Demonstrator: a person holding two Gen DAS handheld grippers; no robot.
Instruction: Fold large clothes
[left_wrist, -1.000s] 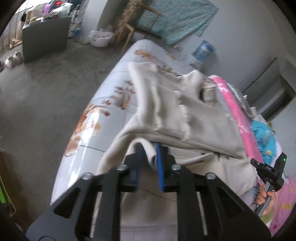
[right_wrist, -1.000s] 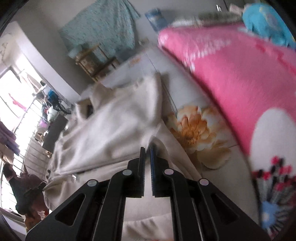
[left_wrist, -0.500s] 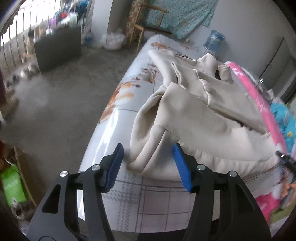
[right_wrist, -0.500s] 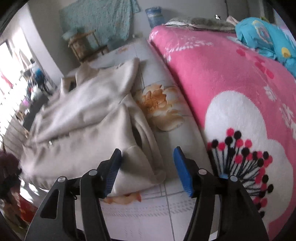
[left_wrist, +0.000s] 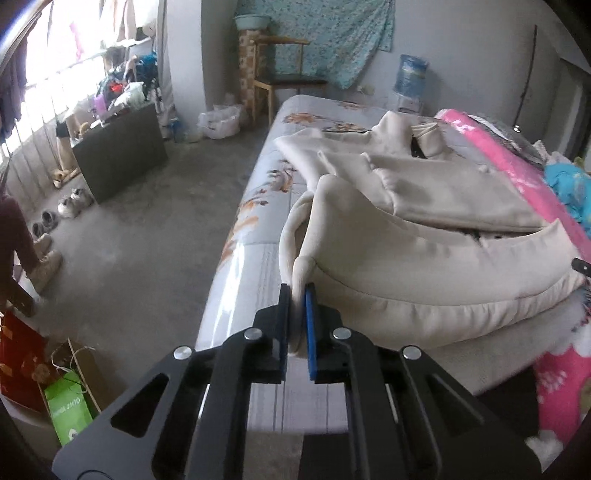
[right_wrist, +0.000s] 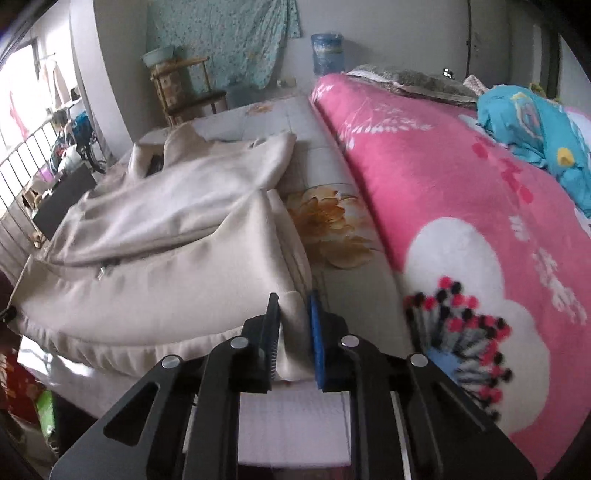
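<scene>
A large beige hooded jacket (left_wrist: 406, 236) lies on the bed with its lower part folded back over its upper part. It also shows in the right wrist view (right_wrist: 159, 236). My left gripper (left_wrist: 297, 295) is shut on the near left corner of the folded edge. My right gripper (right_wrist: 293, 306) is shut on the near right corner of the same edge. Both hold the fabric just above the mattress (left_wrist: 243, 280) at its near end. The hood (left_wrist: 402, 125) lies at the far end.
A pink flowered blanket (right_wrist: 461, 206) covers the bed's right side, with a blue garment (right_wrist: 535, 125) on it. Left of the bed is bare concrete floor (left_wrist: 155, 229), a dark cabinet (left_wrist: 118, 151), shoes and a green bag (left_wrist: 70, 410). A wooden chair (left_wrist: 284, 77) stands at the far wall.
Both grippers were shut on the jacket a second ago, opened and let it drop folded half a second ago, and have now closed on the near corners of the folded edge.
</scene>
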